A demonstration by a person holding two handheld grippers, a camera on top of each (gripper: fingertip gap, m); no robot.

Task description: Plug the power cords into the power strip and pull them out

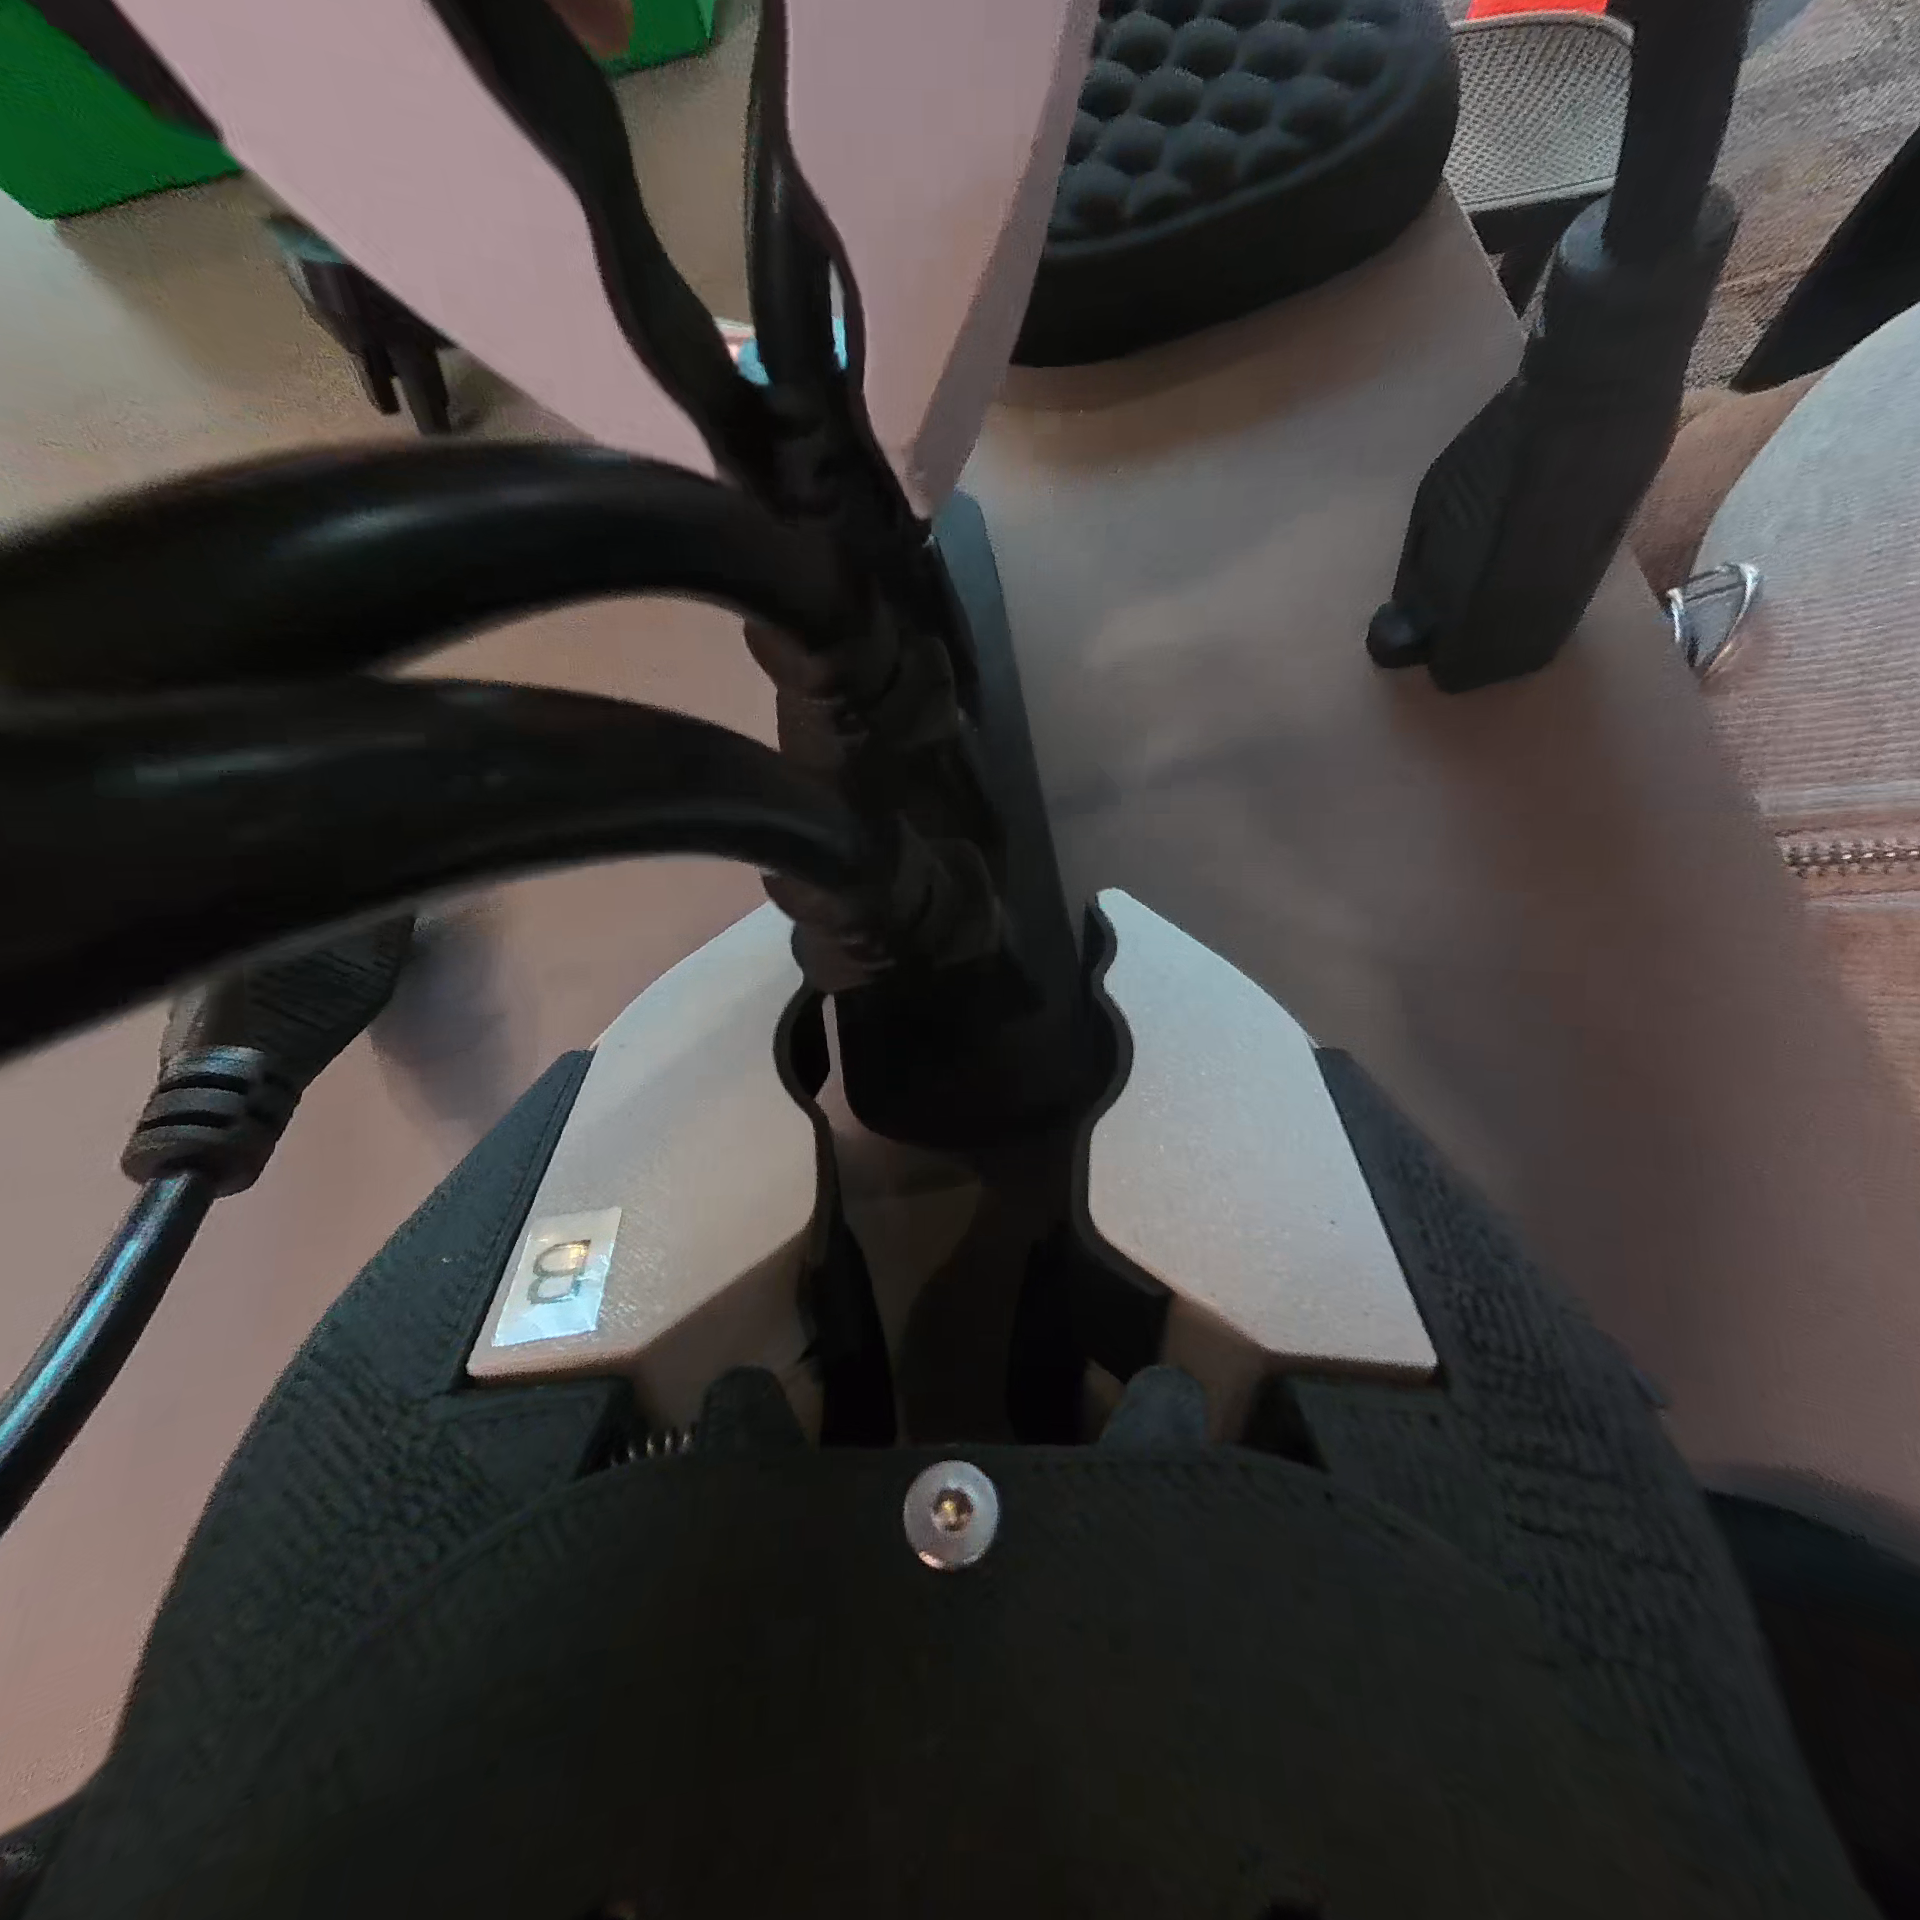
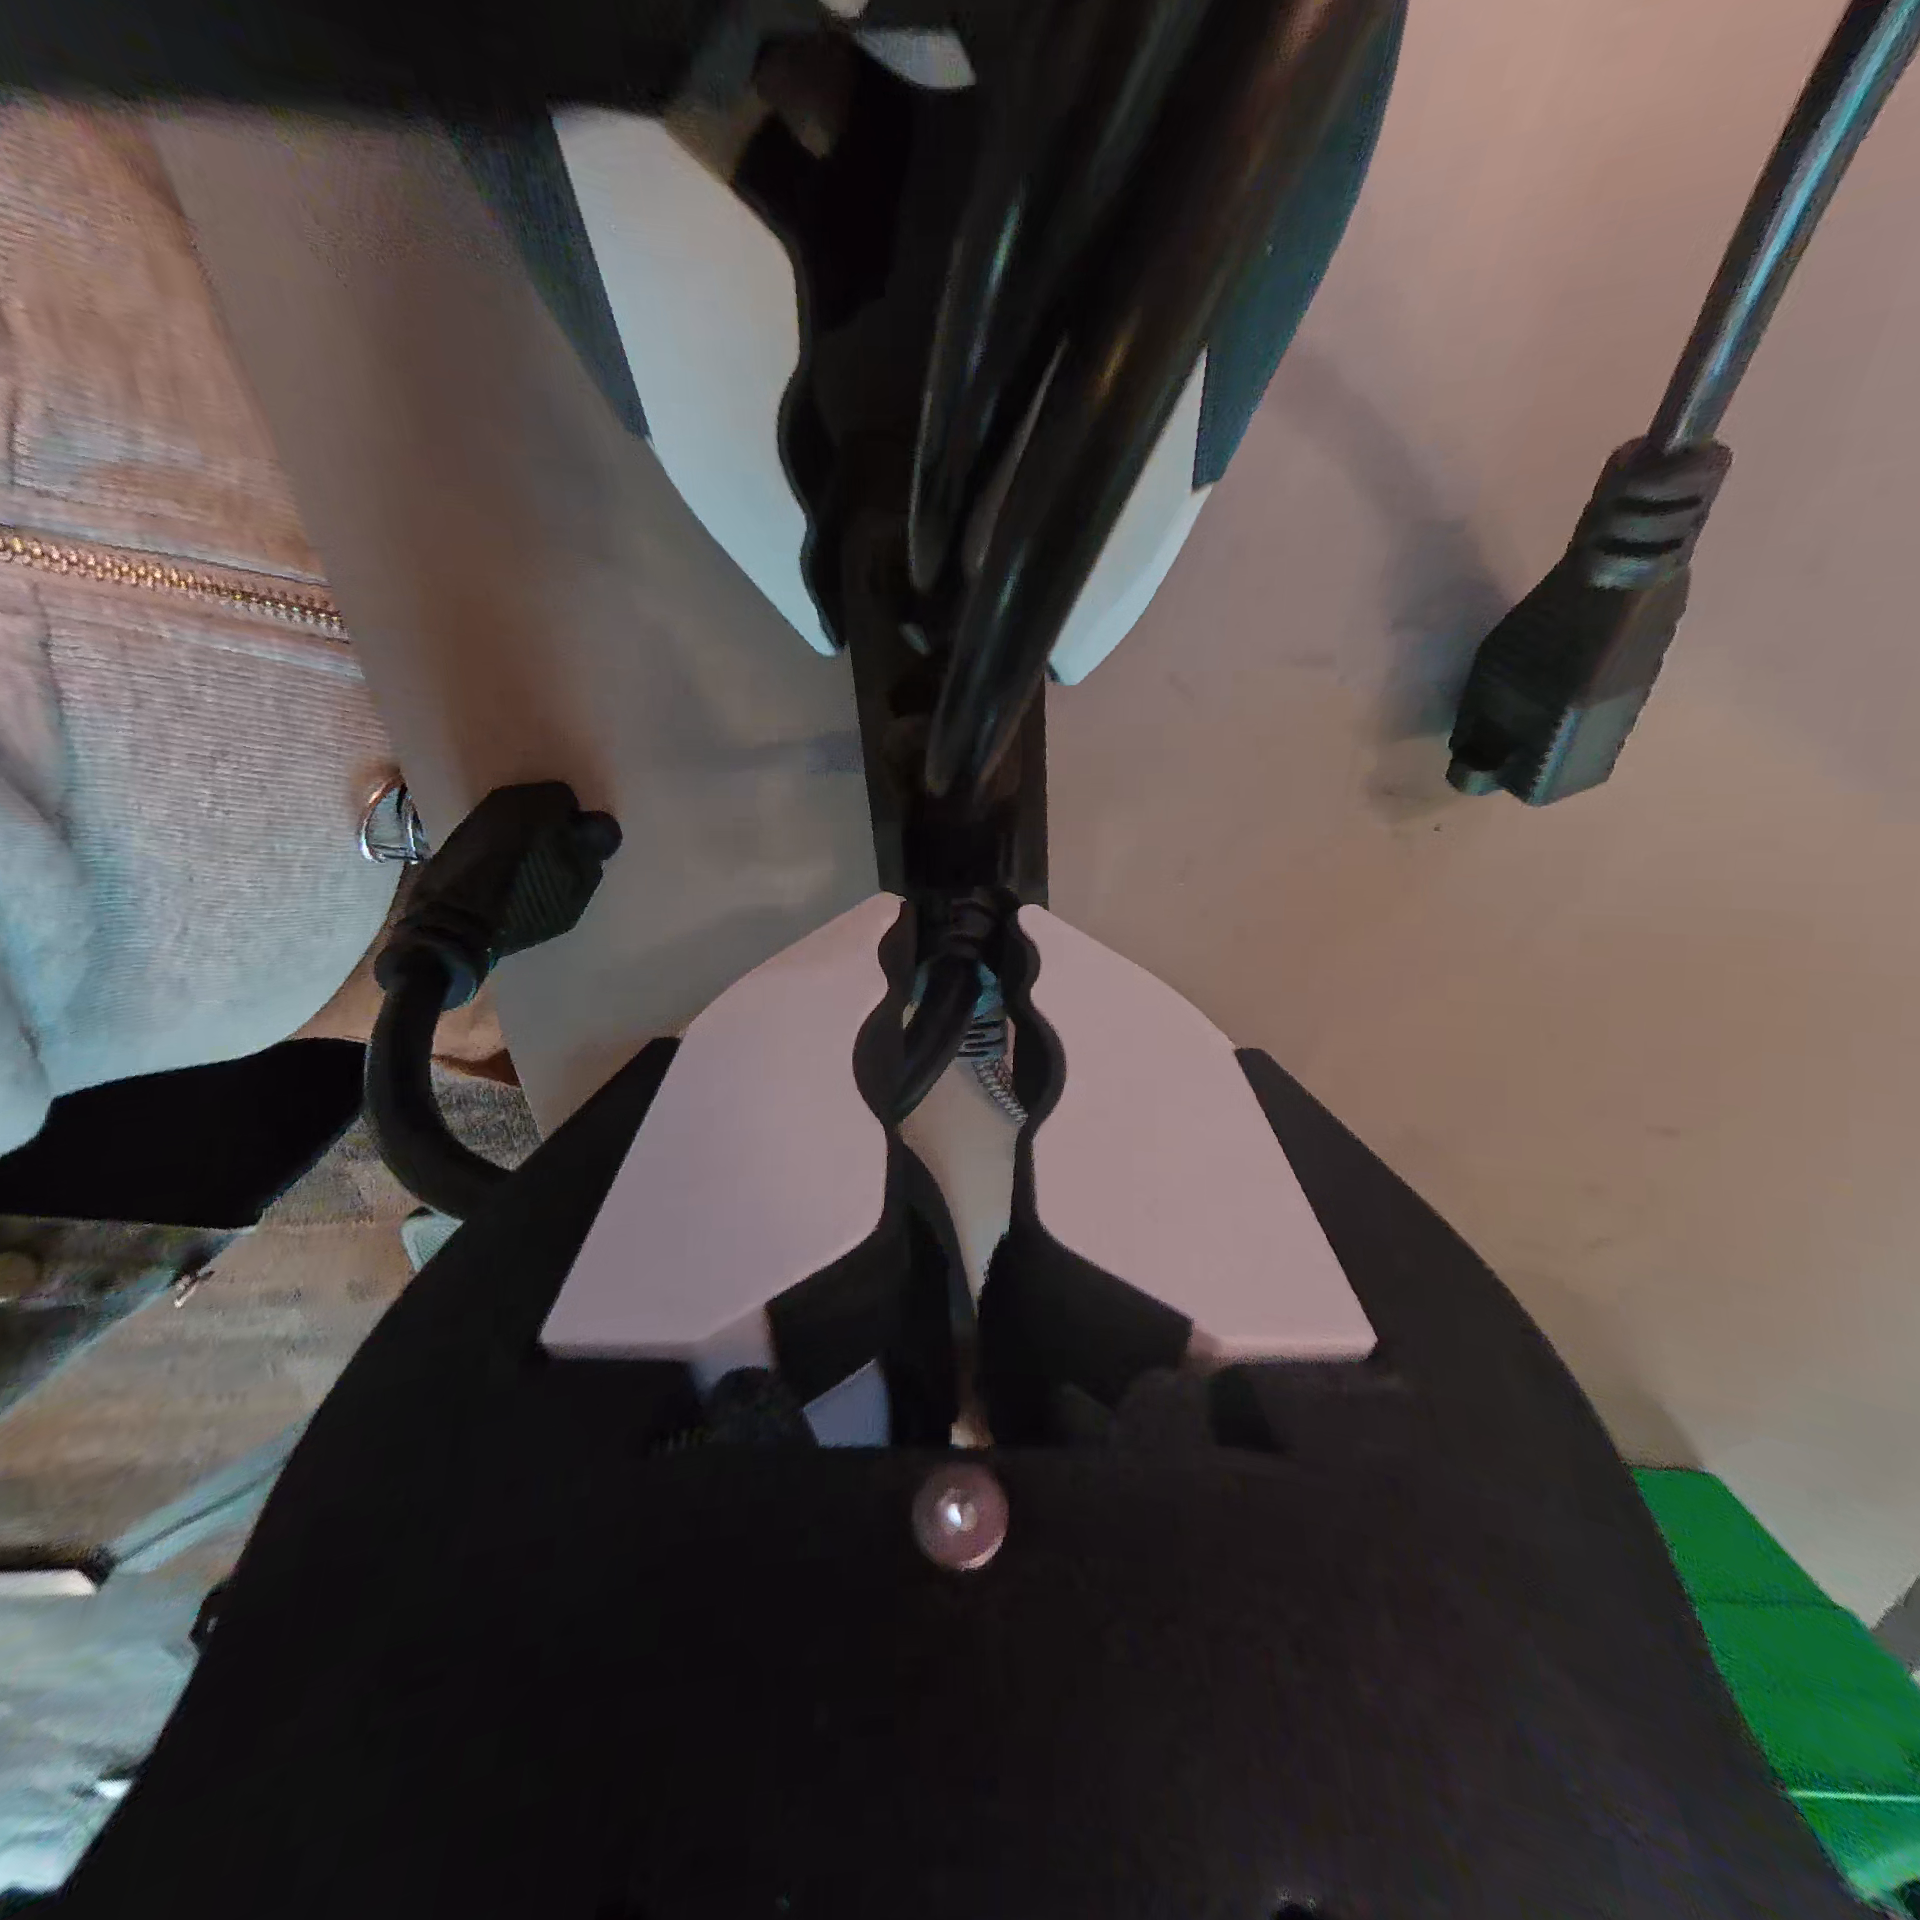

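Observation:
A narrow black power strip is held edge-on between my two grippers, which face each other above the table. My left gripper is shut on its near end. My right gripper is shut on the other end, where thin cables leave it; it also shows at the top of the left wrist view. Two thick black power cords run into the strip's side and curve off to the left. One loose black plug lies on the table to the right. Another loose plug lies at the lower left.
A beige zippered bag lies at the table's edge beside one loose plug. A black honeycomb cushion sits at the far end. A green box stands at the far left. The table is pale.

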